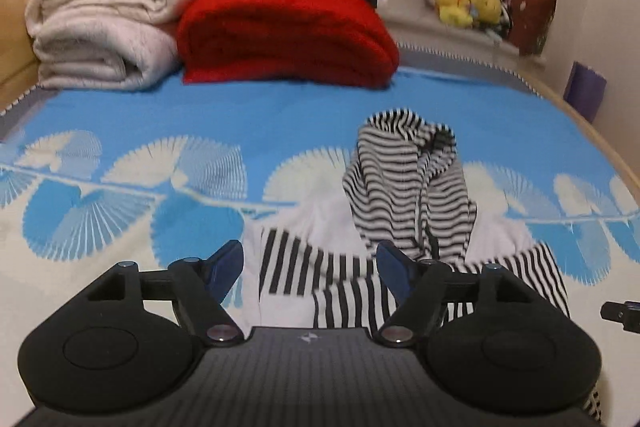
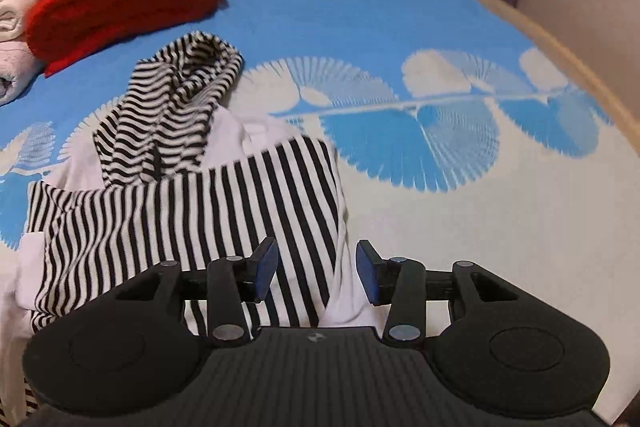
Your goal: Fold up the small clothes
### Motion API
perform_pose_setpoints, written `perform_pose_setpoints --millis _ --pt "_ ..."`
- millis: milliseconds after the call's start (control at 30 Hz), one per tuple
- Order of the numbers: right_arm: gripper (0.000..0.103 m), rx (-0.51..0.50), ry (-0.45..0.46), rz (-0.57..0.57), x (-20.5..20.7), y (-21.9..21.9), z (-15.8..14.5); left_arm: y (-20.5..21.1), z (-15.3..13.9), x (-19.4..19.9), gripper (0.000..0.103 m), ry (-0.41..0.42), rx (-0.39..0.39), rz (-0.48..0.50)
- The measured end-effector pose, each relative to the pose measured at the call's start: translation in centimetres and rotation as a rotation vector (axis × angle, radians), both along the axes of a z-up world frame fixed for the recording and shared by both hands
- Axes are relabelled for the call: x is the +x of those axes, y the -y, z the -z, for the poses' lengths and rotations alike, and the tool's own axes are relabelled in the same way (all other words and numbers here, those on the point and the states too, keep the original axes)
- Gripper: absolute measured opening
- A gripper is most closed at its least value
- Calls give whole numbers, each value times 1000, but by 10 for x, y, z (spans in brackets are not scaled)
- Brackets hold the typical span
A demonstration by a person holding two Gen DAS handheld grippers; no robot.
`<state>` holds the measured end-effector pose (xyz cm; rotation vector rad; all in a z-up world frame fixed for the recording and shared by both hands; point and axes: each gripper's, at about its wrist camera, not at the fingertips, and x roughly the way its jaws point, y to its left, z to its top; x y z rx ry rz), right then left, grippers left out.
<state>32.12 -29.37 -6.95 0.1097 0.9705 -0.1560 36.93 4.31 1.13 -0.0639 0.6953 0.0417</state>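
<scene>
A small black-and-white striped hooded garment (image 1: 404, 199) lies on the blue and white bedspread (image 1: 240, 115), its hood pointing away. It also shows in the right wrist view (image 2: 192, 183), with wide stripes on the body and fine stripes on the hood. My left gripper (image 1: 310, 263) is open and empty, just above the garment's near left part. My right gripper (image 2: 317, 267) is open and empty, over the garment's near right edge. A bit of the right gripper (image 1: 622, 313) shows at the right edge of the left wrist view.
A folded red blanket (image 1: 288, 35) and folded cream blankets (image 1: 100, 31) are stacked at the far end of the bed. Yellow plush toys (image 1: 468, 3) sit on the windowsill. A wooden bed rail (image 2: 580, 67) runs along the right side by the wall.
</scene>
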Motion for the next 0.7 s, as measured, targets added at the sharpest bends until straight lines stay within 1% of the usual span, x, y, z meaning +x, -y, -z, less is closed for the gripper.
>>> perform_pose_setpoints --millis 133,300,367,400,433,467,500,533,600,700 --pt "46 -23 27 -13 -1 -5 -9 0 -6 4 78 15 -3 -35" --pt "46 -29 28 -9 0 -6 -10 2 -8 6 77 17 2 -13" --pt "46 -20 31 1 0 -5 -10 3 -4 4 73 25 10 9" --pt "46 -12 36 2 0 -5 -10 4 -1 3 65 24 22 16" --pt "46 -9 42 5 0 -5 -11 4 2 3 55 19 28 27" --pt "46 -7 50 10 0 -4 -12 4 4 5 49 8 32 39" --pt "46 -4 56 14 1 -2 -13 3 5 8 35 -7 26 50" --pt "46 0 65 17 2 0 -14 2 5 13 25 -24 11 56" --pt "45 6 83 25 5 5 -19 0 4 27 24 -51 -9 55" --pt "45 19 105 29 10 12 -25 6 1 65 24 -86 0 62"
